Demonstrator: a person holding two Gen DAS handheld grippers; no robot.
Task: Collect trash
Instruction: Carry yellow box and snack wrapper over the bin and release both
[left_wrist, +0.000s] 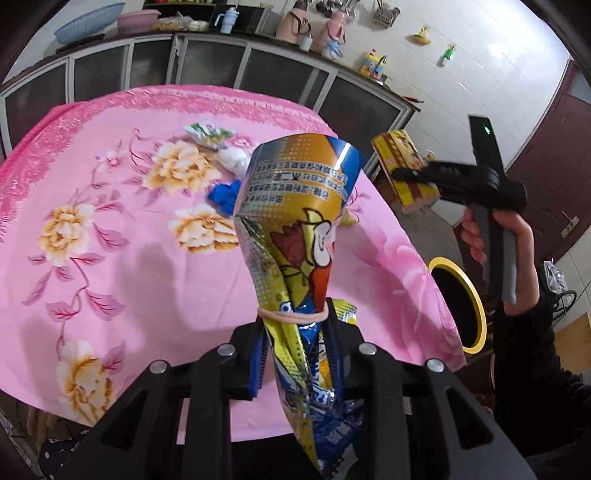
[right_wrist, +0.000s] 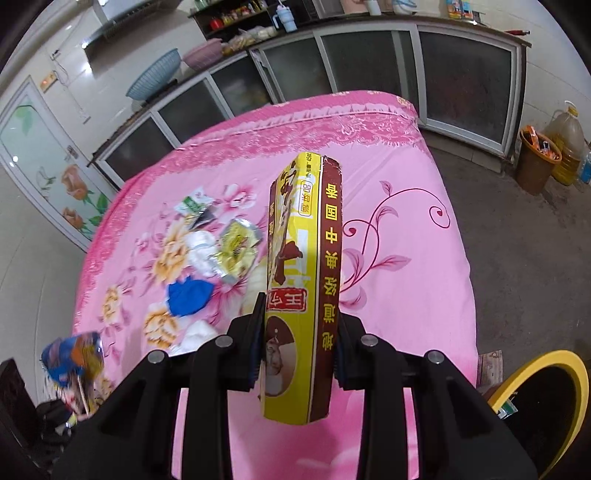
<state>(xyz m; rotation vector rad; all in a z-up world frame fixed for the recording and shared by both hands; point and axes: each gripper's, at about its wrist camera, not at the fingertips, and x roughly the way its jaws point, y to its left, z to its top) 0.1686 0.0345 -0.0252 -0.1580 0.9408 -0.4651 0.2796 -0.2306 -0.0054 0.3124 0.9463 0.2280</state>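
Premises: a home kitchen. Glass-fronted cupboards (left_wrist: 221, 66) run along the tiled wall at 12 o'clock, their top carrying basins (left_wrist: 90, 24), thermos flasks (left_wrist: 291, 22) and a cup (left_wrist: 227, 20). An oil jug (right_wrist: 565, 147) stands at 3 o'clock by a bin (right_wrist: 535, 162).

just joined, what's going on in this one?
A person is clearing trash off a table with a pink floral cloth, one handheld gripper per hand. The left gripper is shut on a crumpled yellow-and-blue snack bag. The right gripper is shut on a yellow and brown carton. Both are lifted off the cloth. A yellow-rimmed bin waits beside the table. A blue scrap and several wrappers remain on the cloth.
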